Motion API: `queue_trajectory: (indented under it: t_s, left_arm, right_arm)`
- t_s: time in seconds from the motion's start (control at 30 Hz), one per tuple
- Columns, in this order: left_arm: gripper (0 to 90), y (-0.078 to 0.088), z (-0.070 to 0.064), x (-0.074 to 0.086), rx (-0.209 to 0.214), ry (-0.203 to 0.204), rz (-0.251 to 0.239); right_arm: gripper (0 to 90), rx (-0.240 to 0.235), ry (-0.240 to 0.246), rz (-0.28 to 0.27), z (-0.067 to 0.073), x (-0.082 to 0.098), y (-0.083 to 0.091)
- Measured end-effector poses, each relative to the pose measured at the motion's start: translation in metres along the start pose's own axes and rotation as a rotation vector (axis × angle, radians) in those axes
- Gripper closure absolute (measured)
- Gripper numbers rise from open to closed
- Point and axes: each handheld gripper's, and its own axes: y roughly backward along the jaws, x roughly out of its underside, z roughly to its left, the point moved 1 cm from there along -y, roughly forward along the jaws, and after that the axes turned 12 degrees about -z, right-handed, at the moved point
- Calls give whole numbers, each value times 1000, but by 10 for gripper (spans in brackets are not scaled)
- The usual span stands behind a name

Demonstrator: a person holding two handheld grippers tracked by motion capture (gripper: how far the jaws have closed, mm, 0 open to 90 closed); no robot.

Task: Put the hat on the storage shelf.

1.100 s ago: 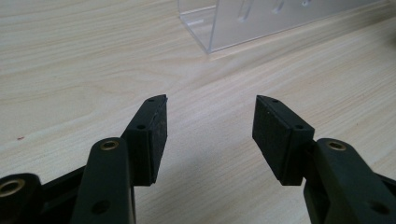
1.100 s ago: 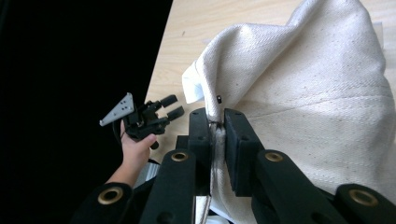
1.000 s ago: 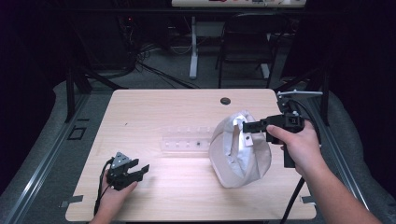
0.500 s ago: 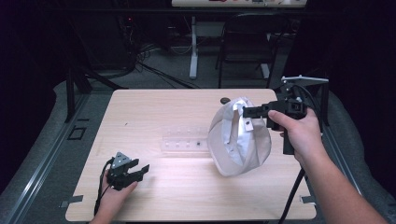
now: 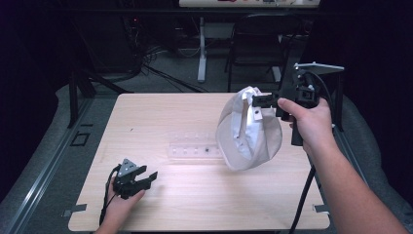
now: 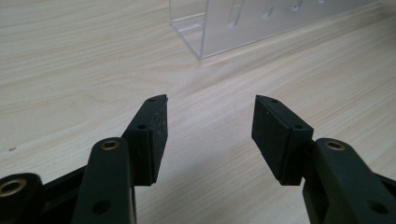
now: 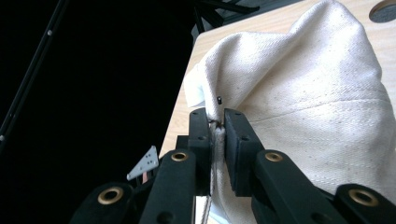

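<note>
A white cloth cap (image 5: 248, 131) hangs in the air over the right half of the wooden table (image 5: 160, 122). My right gripper (image 5: 258, 101) is shut on its edge. In the right gripper view the jaws (image 7: 215, 123) pinch a seam of the cap (image 7: 317, 102), and the fabric bulges away to the right. My left gripper (image 5: 148, 176) rests near the table's front left, open, nothing between its pads (image 6: 210, 126). A clear plastic rack (image 5: 195, 150) lies mid-table, beyond the left jaws (image 6: 261, 23).
A round dark hole (image 7: 385, 11) sits in the tabletop near the far edge. Behind the table stand a black chair (image 5: 263, 44) and a table leg amid floor cables. The right gripper's cable (image 5: 302, 195) hangs down by the table's right edge.
My right gripper has risen and drawn toward the far right, carrying the cap higher above the table. The left gripper has stayed where it was.
</note>
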Motion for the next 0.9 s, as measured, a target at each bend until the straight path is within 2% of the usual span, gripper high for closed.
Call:
queue_trajectory:
  t_s: [0.1, 0.2, 0.27, 0.33, 0.53, 0.6, 0.63, 0.7, 0.77, 0.8, 0.83, 0.9]
  left_arm:
    - [465, 0, -6, -5, 21, -8, -18]
    - [461, -1, -16, -15, 57, 4, -52]
    - [460, -2, -19, -19, 64, -2, -63]
    - [458, -7, -32, -34, 92, -40, -69]
    - [458, -19, -62, -66, 149, -106, -96]
    - [458, -20, -66, -70, 154, -120, -99]
    - [458, -26, -78, -81, 168, -154, -95]
    - [456, -29, -87, -89, 176, -182, -92]
    - [456, -31, -96, -100, 185, -205, -97]
    - [454, -31, -96, -100, 185, -205, -97]
    - [448, -34, -106, -109, 205, -227, -90]
    - [441, -37, -118, -118, 205, -276, -89]
  right_arm:
    - [822, 6, -7, -10, 3, -4, -4]
    - [822, 14, -4, -13, 6, -8, -9]
    - [822, 19, -3, -12, 9, -10, -12]
    - [822, 26, -4, -12, 11, -12, -15]
    - [822, 54, 3, -7, 20, -18, -28]
    - [822, 53, 4, -8, 21, -19, -31]
    - [822, 57, 1, -8, 24, -19, -37]
    - [822, 65, -1, -7, 26, -20, -43]
    - [822, 61, -2, -5, 28, -21, -47]
    - [822, 61, -2, -5, 28, -21, -47]
    - [822, 63, -9, -8, 31, -22, -52]
    - [822, 63, -8, -5, 33, -23, -55]
